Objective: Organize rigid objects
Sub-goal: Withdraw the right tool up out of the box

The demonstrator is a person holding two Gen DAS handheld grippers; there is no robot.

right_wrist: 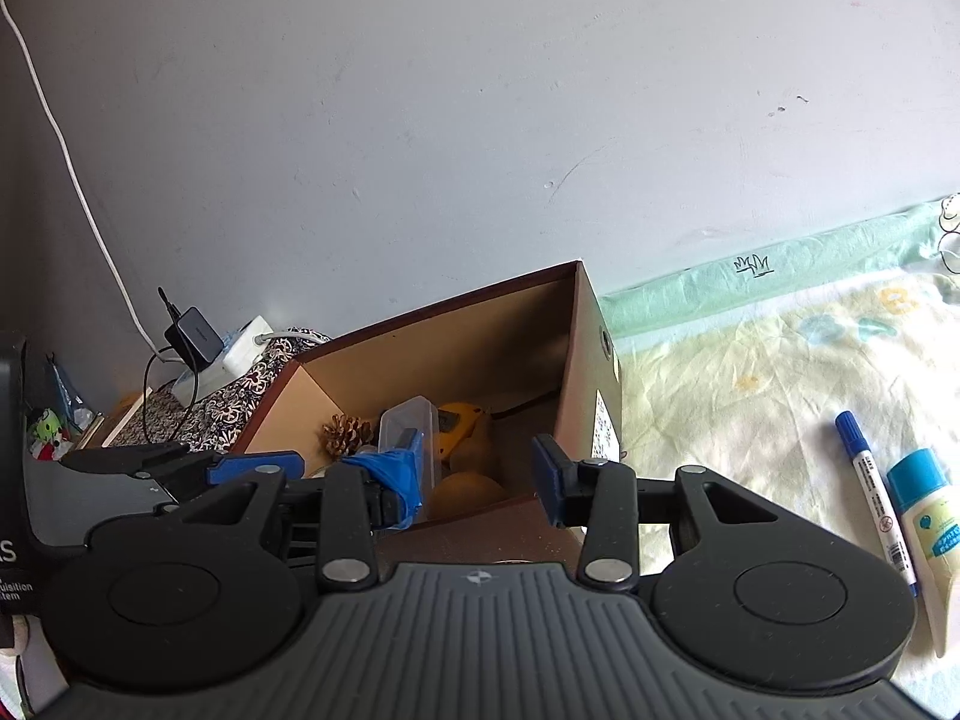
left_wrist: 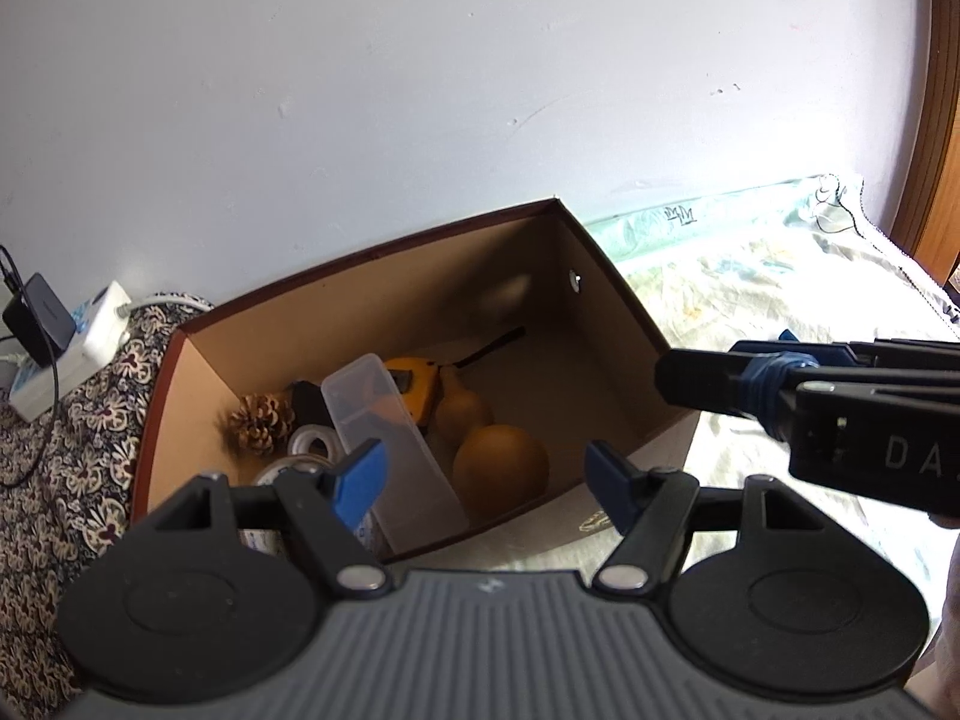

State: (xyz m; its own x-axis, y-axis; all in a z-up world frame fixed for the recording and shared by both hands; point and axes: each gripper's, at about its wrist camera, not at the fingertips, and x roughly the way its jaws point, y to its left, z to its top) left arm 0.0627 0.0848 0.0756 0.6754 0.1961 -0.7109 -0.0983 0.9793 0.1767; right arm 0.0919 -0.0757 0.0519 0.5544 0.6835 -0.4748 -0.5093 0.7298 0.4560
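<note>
Since the cardboard box (left_wrist: pixel 384 312) is already collecting the gourd (left_wrist: pixel 501 468) and clear case (left_wrist: pixel 390 450), both the left gripper (left_wrist: pixel 486 474) and right gripper (right_wrist: pixel 480 468) are hovering empty, jaws spread, while the marker (right_wrist: pixel 873 492) is waiting outside.

Left hand-held gripper (left_wrist: pixel 486 480) jaws wide apart, empty, right hand-held gripper (right_wrist: pixel 480 474) jaws parted, empty

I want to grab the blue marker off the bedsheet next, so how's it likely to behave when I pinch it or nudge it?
The blue marker looks like a stiff plastic barrel, so it probably won't bend. Being round and smooth, it may roll or slip if nudged sideways. The wrinkled bedsheet should damp rolling somewhat.
</note>
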